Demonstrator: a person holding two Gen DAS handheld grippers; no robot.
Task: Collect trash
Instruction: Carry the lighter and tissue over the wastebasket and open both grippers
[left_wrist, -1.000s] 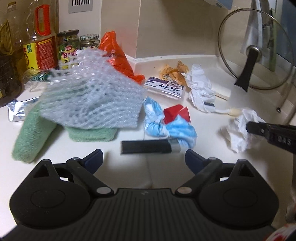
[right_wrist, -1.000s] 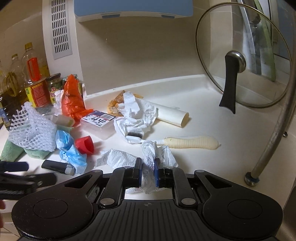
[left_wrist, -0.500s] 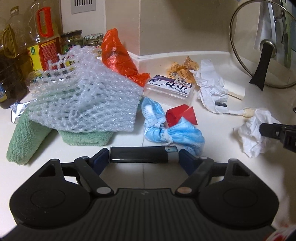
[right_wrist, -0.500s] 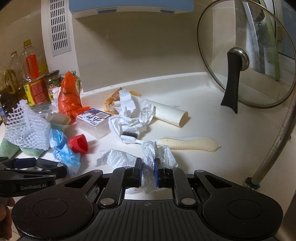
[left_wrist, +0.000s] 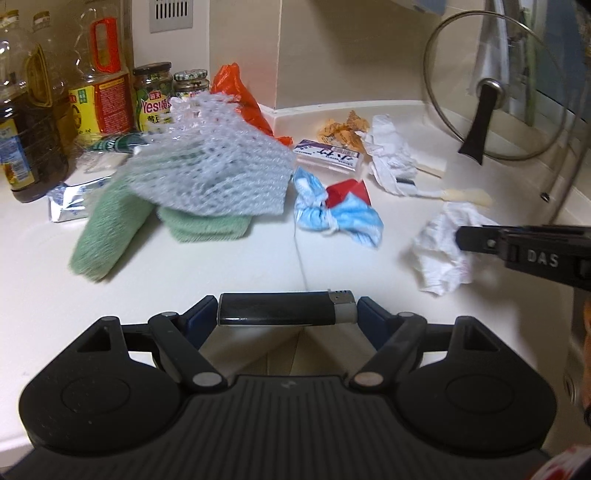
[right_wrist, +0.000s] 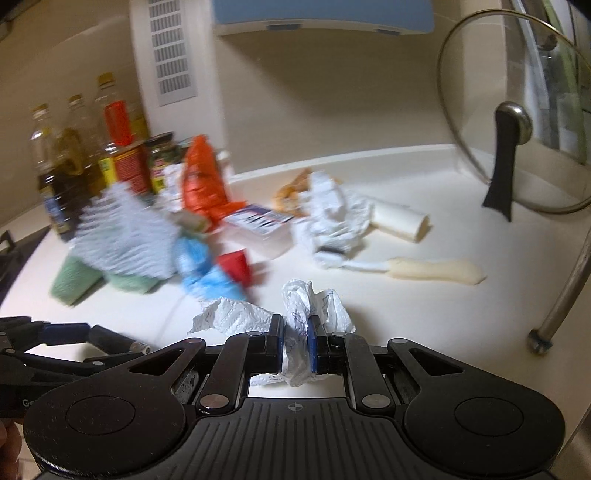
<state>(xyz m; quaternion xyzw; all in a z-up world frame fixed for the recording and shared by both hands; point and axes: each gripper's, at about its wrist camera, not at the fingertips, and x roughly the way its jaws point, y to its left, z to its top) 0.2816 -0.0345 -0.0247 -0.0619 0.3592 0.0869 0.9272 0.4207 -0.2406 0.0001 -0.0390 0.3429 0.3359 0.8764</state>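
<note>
1. The left gripper (left_wrist: 287, 314) grips a black lighter (left_wrist: 286, 314) by its two ends, with a blue pad pressed on each end. The lighter lies sideways between the pads, above the front edge of the white counter (left_wrist: 229, 269).
2. The right gripper (right_wrist: 295, 341) is squeezed tight on a crumpled white paper towel (right_wrist: 299, 317). The paper sticks out above and below the pads.
3. In the left wrist view the paper towel (left_wrist: 443, 251) hangs at the tip of the right gripper (left_wrist: 461, 240), near the right edge of the counter.
4. More trash lies in the middle of the counter: a blue face mask (left_wrist: 332, 218) touching a small red cup (left_wrist: 347, 192), and a clear plastic box (left_wrist: 328, 157) behind them.
5. A white foam net (left_wrist: 210, 173) rests on a green cloth (left_wrist: 122, 229) at the left side.
6. An orange plastic bag (left_wrist: 240, 96) stands behind the net, near the back edge.
7. More crumpled white paper (left_wrist: 391, 158) lies by a cream-handled tool (right_wrist: 432, 269), maybe a brush; that view is blurry.
8. Oil bottles (left_wrist: 96, 74) and jars (left_wrist: 153, 96) stand in the back left corner.
9. A glass pot lid (left_wrist: 498, 92) leans upright at the back right.
</note>
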